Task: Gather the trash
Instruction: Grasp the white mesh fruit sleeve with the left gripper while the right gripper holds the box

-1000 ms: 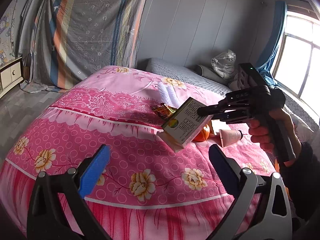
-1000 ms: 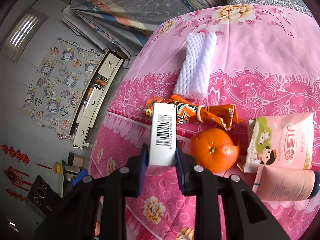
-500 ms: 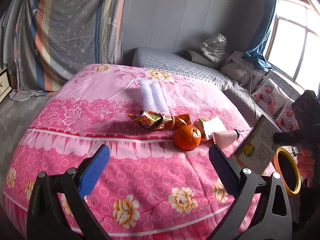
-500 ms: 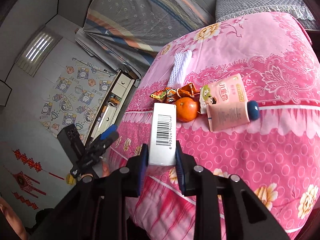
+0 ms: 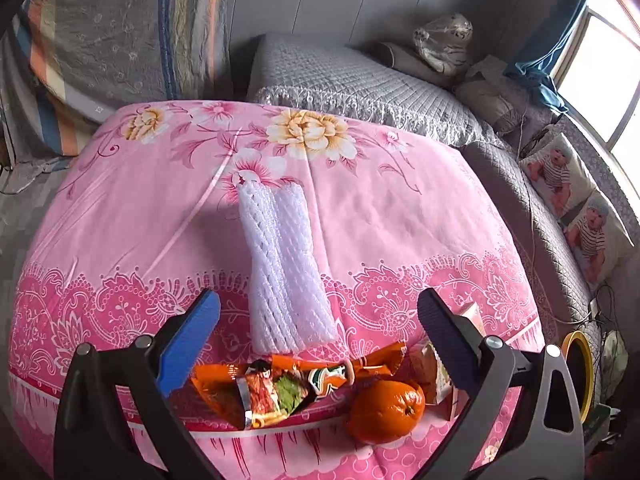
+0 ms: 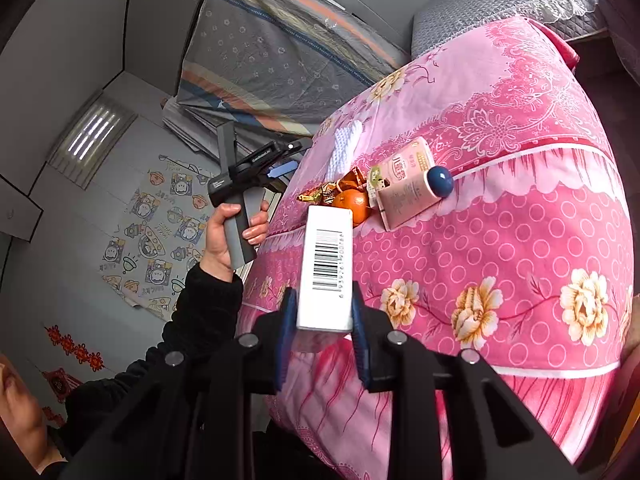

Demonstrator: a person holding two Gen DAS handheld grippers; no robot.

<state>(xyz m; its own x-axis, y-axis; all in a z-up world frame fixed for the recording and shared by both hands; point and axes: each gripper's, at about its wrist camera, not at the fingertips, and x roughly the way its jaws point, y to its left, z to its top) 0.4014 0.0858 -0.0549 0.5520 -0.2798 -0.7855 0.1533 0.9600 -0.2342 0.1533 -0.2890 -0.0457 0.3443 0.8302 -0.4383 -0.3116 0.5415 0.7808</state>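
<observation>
Left gripper (image 5: pixel 318 336) gapes empty over the crosswise wrapper (image 5: pixel 296 384) while right gripper (image 6: pixel 322 320) pinches the box (image 6: pixel 326 268).

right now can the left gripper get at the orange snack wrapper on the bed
Probably yes. The left gripper is open and right over the orange snack wrapper, with nothing between them. The tangerine sits close beside it, and the white foam net lies just behind.

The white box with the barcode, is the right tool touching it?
Touching. The right wrist view shows the right tool clamping the white barcoded cardboard box, both pads pressed on its sides.
</observation>
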